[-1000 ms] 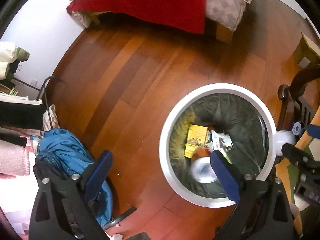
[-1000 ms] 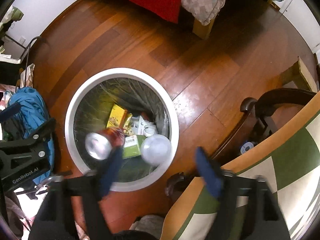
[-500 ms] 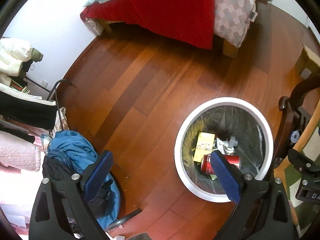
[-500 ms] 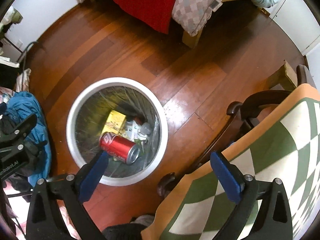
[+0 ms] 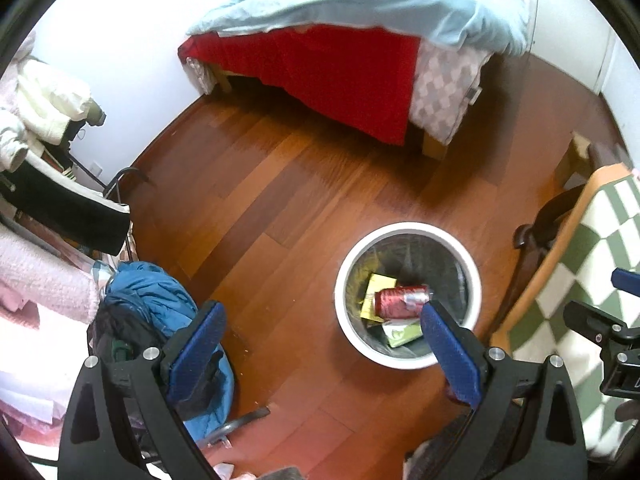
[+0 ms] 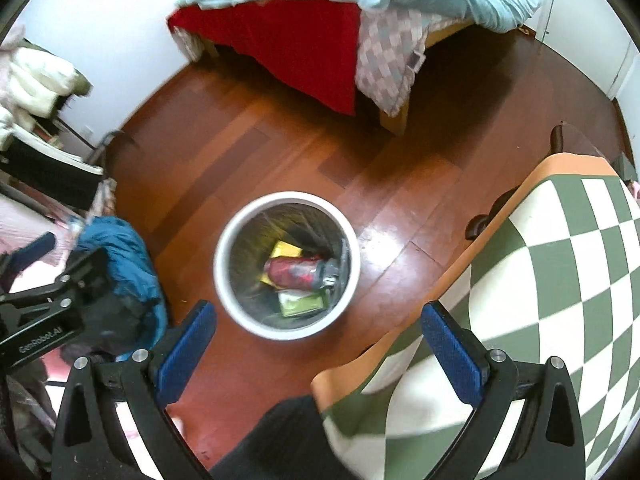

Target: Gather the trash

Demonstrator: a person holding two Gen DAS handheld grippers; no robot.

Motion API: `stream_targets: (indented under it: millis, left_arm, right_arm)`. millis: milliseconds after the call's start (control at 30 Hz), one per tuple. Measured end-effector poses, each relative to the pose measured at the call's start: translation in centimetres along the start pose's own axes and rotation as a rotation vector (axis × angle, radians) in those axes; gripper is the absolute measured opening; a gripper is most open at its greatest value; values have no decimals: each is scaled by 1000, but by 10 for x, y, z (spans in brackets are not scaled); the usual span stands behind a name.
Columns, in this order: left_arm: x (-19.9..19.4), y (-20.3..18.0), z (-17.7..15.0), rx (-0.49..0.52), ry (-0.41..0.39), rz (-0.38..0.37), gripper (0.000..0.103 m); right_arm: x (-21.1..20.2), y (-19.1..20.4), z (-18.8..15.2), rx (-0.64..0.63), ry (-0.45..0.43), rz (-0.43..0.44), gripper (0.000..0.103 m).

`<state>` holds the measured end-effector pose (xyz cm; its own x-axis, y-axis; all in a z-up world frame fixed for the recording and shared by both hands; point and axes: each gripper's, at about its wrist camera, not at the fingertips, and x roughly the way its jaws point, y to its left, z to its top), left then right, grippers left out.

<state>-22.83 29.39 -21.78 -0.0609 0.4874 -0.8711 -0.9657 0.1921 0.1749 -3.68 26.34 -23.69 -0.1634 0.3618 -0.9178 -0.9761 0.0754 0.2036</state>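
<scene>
While you look down on the room, the bed (image 6: 304, 32) with its red cover fills the far side, the wood floor (image 6: 256, 152) spreads below it, and the table with the green-and-white checked cloth (image 6: 560, 280) sits at your right. The white bin (image 6: 224, 280) stands on the floor between the table and the blue jacket (image 5: 160, 304) heaped at your left. Inside the bin, the red can (image 6: 298, 272) lies on its side on top of a yellow box (image 5: 378, 292) and a green packet (image 6: 302, 304), so that piece of trash looks delivered. The risk now, as I judge it, is your next swing toward more trash: the table edge and the dark chair (image 5: 536, 240) sit close to the bin, and a careless turn could knock the bin's rim or snag the cloth. Your left gripper (image 5: 324, 354) hangs above the floor just beside the bin, its blue pads spread wide, holding and touching nothing. Your right gripper (image 6: 318, 344) is spread just as wide and empty, one pad over the floor, the other over the cloth.
</scene>
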Motion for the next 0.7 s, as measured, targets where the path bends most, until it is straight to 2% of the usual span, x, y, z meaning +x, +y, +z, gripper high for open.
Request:
stream_targets:
  millis: [167,400,700]
  left_arm:
    - [-49,4,-8,-29,-29,-78,100]
    - [-117,14,-16,-68,-72,-234,103]
    - [-190,25,-26,-93,-125,-348,103]
  right_arm:
    - [-55,4,-17,-12,-35,85,103]
    - [-136,11,-40,-27,-81,188,103]
    - [-217,15,-54,-43,-105,308,103]
